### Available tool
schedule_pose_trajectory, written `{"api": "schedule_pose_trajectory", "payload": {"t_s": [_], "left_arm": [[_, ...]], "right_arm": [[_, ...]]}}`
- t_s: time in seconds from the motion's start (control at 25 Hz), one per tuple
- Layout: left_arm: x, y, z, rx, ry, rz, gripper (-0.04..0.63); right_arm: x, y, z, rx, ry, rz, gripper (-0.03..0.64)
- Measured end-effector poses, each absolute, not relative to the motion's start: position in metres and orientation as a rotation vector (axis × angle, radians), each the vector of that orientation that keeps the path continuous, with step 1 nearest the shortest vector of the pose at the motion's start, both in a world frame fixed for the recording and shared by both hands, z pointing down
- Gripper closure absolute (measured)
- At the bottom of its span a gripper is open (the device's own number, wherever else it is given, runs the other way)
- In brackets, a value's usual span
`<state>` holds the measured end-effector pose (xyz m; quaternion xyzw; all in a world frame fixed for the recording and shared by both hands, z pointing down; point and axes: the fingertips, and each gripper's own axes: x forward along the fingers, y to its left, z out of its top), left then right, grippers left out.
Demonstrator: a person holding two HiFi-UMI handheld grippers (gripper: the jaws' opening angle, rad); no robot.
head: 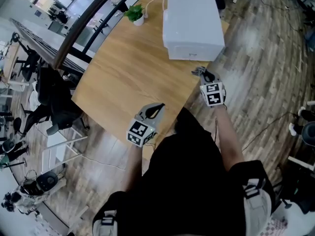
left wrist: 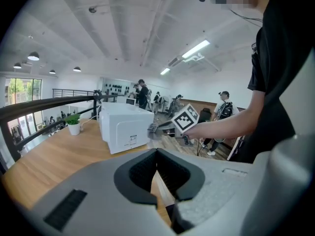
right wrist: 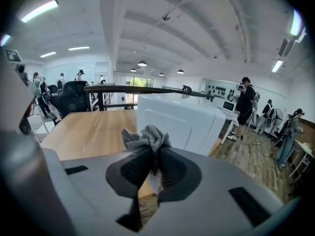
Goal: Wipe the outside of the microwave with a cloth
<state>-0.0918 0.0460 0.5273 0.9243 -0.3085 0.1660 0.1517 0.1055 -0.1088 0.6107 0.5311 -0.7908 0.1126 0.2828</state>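
Right gripper (right wrist: 156,155) is clamped tight on the cloth (right wrist: 147,135). The grey knitted wad bunches up above the closed jaws, with a strip of it pinched down between them. From the head view, that right gripper (head: 204,76) holds the cloth (head: 199,72) out past the counter's (head: 123,77) near edge, just beside the near face of the microwave (head: 192,23). Whether cloth and casing actually touch, I cannot tell.

The microwave is a white box sitting at the far right of the wooden counter. It fills the right gripper view just beyond the cloth, with the counter (right wrist: 88,127) running off to the left.

Over to the left gripper (left wrist: 156,155). Its jaws are pressed together with nothing between them. It hovers over the counter's near edge in the head view (head: 158,107), well apart from the microwave. Its own camera sees the microwave (left wrist: 123,127) and the right gripper (left wrist: 160,128) at that box's near corner. A small potted plant (head: 135,14) stands on the far side of the counter, left of the microwave.
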Motion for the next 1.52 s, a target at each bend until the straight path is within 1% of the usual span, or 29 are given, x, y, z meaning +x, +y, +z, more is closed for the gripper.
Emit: {"api": "schedule_pose_trajectory", "payload": {"t_s": [0.32, 0.68, 0.96, 1.12, 1.52], "left_arm": [[-0.108, 0.038, 0.517, 2.659, -0.929, 0.436, 0.595], [-0.116, 0.034, 0.520, 2.657, -0.947, 0.420, 0.595], [-0.101, 0.023, 0.529, 2.657, -0.926, 0.449, 0.595], [-0.085, 0.021, 0.524, 2.679, -0.930, 0.535, 0.595], [-0.065, 0.018, 0.513, 2.623, -1.035, 0.551, 0.595]], "right_arm": [[0.110, -0.035, 0.549, 1.371, -2.215, 0.201, 0.581], [0.122, 0.011, 0.537, 1.301, -2.192, 0.193, 0.584], [0.130, 0.014, 0.546, 1.301, -2.200, 0.197, 0.585], [0.136, 0.013, 0.547, 1.291, -2.218, 0.203, 0.585], [0.148, -0.001, 0.558, 1.169, -2.295, 0.209, 0.586]]}}
